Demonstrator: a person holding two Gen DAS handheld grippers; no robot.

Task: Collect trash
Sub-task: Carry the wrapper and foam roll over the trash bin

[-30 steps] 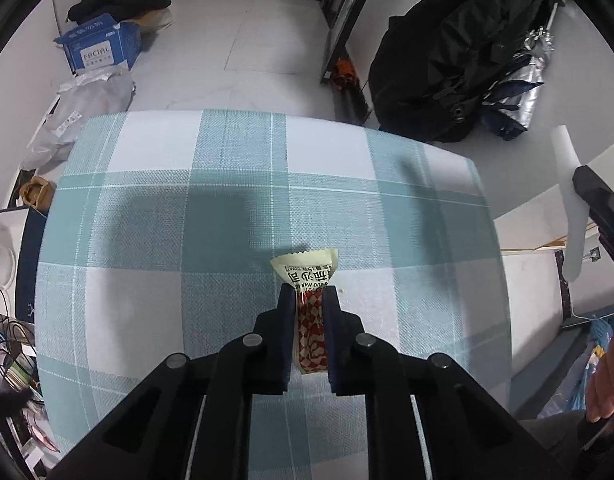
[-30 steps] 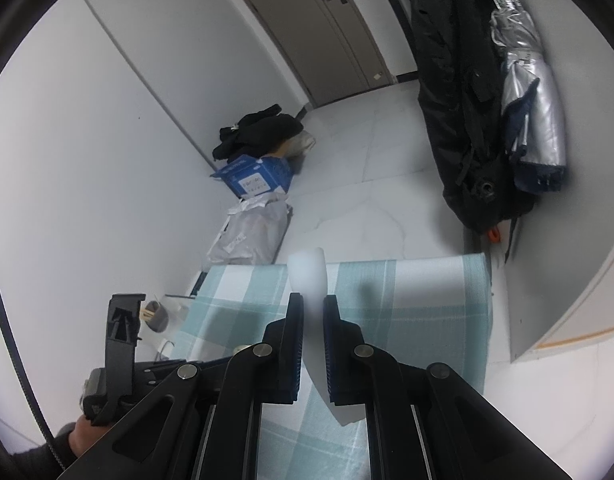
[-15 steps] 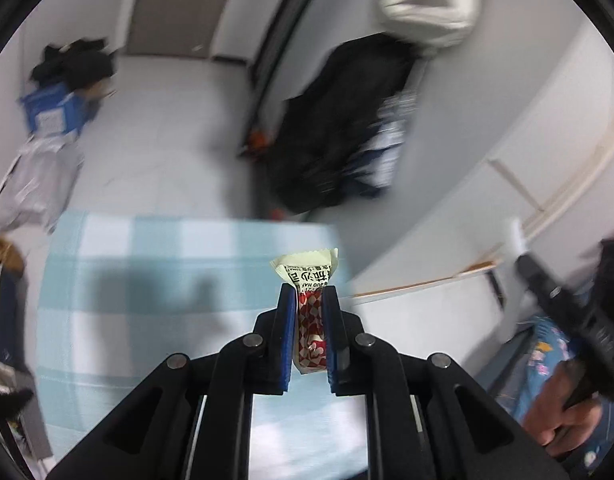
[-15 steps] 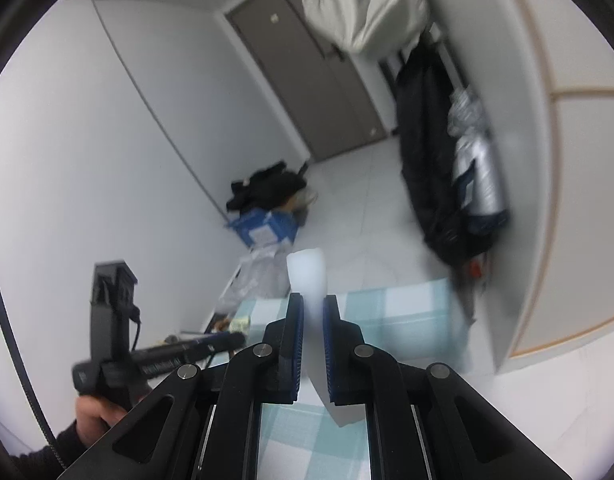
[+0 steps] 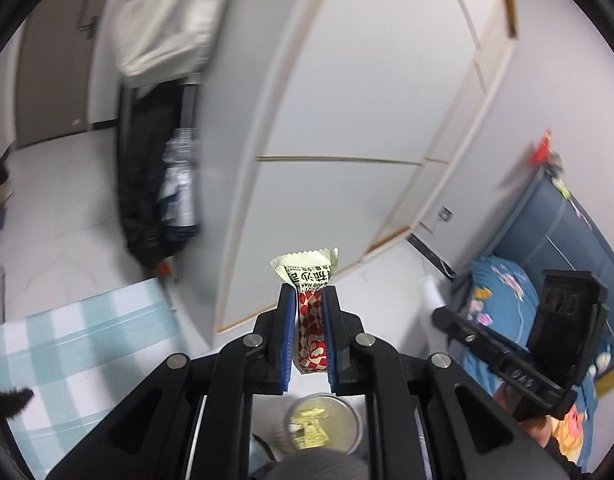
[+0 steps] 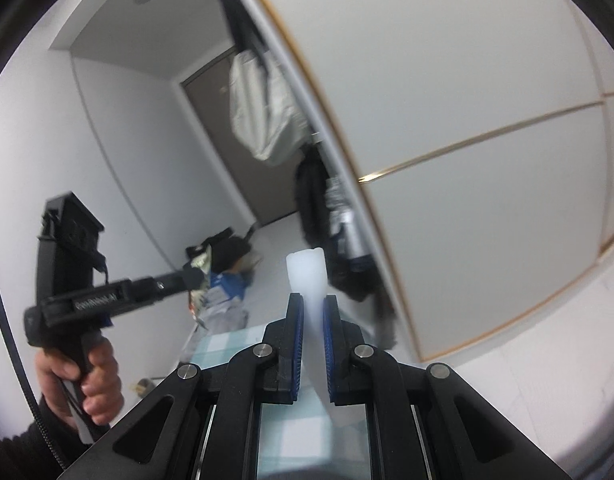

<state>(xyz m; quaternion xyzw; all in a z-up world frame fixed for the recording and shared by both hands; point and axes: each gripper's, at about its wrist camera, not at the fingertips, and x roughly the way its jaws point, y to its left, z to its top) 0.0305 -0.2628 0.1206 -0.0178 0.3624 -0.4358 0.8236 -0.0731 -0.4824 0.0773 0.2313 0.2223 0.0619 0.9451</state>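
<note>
My left gripper (image 5: 309,300) is shut on a red, white and pale green snack wrapper (image 5: 309,280) and holds it in the air, off the table. Below it stands a round trash bin (image 5: 321,424) with a yellowish wrapper inside. My right gripper (image 6: 312,306) is shut on a white translucent plastic piece (image 6: 307,270), also in the air. The right gripper also shows in the left wrist view (image 5: 435,312) at the right. The left gripper also shows in the right wrist view (image 6: 193,276) at the left.
The table with a teal checked cloth (image 5: 79,340) lies at lower left. A white wardrobe (image 5: 347,120) stands ahead, with dark coats (image 5: 155,184) hanging beside it. A bed with blue bedding (image 5: 503,292) is at the right. Bags and a blue box (image 6: 223,284) lie on the floor.
Both grippers have lifted and swung right, away from the table toward the wardrobe and bin. Each keeps its hold on its item.
</note>
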